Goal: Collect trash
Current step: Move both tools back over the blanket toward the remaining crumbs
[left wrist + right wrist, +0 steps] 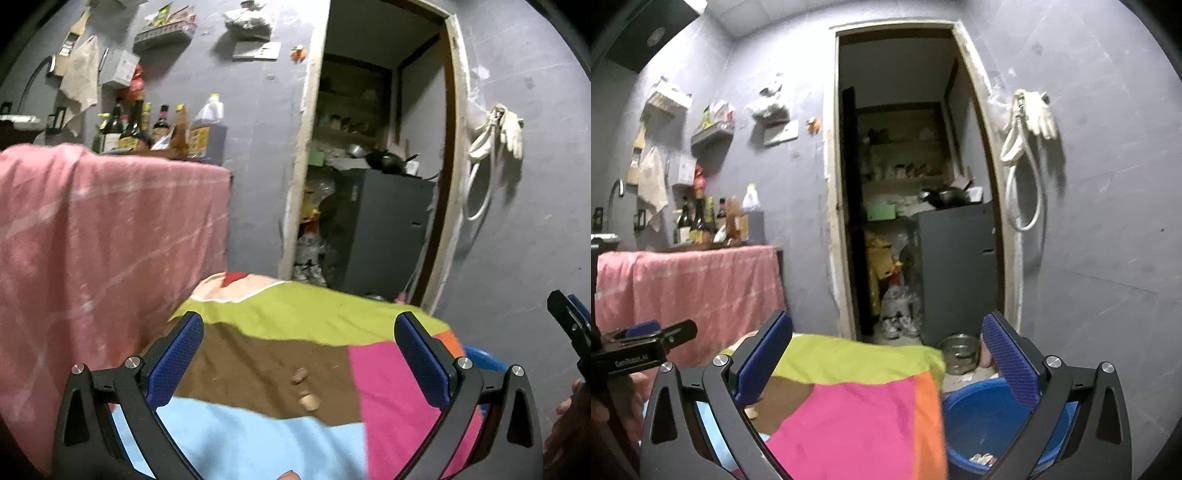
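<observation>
From the left wrist, the left gripper [298,356] hangs with fingers spread wide over the patchwork cloth [303,317], two tan scraps [305,391] (blurred) lying between them. From the right wrist, the right gripper [886,362] gapes empty above the blue tub [982,417], which holds litter [982,459].

A patchwork cloth [303,369] of lime, brown, pink, orange and sky-blue blocks; beside it, a faded pink towel [110,236]; a blue plastic basin [990,417].

Both wrist views look forward, low over the patchwork cloth [280,354], sharing the doorway [916,184]
</observation>
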`<move>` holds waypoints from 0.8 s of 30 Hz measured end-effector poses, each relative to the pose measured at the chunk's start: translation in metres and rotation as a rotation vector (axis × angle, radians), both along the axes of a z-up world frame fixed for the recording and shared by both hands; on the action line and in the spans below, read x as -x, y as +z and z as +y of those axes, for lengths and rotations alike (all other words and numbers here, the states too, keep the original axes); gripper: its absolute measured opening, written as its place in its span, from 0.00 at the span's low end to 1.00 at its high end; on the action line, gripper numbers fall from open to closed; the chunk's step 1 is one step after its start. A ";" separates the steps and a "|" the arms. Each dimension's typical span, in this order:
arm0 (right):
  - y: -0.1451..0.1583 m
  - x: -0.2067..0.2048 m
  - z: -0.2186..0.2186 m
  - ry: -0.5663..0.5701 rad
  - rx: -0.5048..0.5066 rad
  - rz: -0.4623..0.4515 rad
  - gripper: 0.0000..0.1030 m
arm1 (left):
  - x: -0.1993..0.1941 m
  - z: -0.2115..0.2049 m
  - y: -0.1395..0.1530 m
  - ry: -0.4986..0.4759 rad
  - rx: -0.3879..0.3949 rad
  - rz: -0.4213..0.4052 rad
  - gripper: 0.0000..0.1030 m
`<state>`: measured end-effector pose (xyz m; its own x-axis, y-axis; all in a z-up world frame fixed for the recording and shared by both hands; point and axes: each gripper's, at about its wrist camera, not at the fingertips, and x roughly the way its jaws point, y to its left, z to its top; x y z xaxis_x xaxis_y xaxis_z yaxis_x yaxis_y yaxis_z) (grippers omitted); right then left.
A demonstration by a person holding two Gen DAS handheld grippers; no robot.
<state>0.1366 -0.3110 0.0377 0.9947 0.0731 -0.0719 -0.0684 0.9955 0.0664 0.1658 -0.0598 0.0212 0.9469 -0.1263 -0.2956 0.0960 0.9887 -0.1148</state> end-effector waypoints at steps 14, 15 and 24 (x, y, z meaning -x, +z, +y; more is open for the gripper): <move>-0.035 -0.024 0.046 0.147 0.079 0.136 1.00 | -0.018 0.039 -0.049 0.001 -0.047 0.183 0.98; -0.038 -0.026 0.049 0.158 0.085 0.149 1.00 | -0.021 0.040 -0.051 -0.003 -0.050 0.194 0.98; -0.059 -0.056 0.073 0.257 0.145 0.287 0.93 | -0.046 0.054 -0.065 -0.025 -0.023 0.278 0.97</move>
